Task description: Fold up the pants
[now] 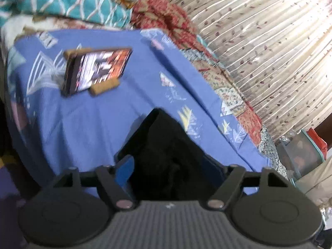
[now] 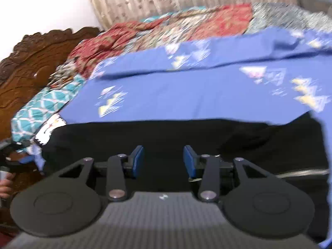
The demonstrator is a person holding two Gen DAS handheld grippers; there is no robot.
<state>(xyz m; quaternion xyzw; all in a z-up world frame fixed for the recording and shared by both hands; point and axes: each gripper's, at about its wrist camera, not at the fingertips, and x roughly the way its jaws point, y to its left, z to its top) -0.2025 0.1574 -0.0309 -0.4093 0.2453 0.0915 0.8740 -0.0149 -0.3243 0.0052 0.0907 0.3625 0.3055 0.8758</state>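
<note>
The black pants (image 1: 164,137) lie on a blue patterned sheet (image 1: 87,124), with a pointed end reaching away from me in the left wrist view. My left gripper (image 1: 170,166) stands wide open around that cloth. Its left blue pad (image 1: 124,170) is bare and the right one is hidden behind the fabric. In the right wrist view the pants (image 2: 145,132) spread as a wide black band across the sheet (image 2: 186,95). My right gripper (image 2: 163,160) hovers over them, its blue pads (image 2: 137,158) apart with both inner faces showing.
A lit phone on a cork stand (image 1: 97,70) sits on the sheet at the far left. A red patterned quilt (image 2: 166,27) and a teal pillow (image 2: 47,101) edge the bed, beside a carved wooden headboard (image 2: 31,66). A striped curtain (image 1: 259,47) hangs behind. A hand (image 2: 4,188) shows at the left edge.
</note>
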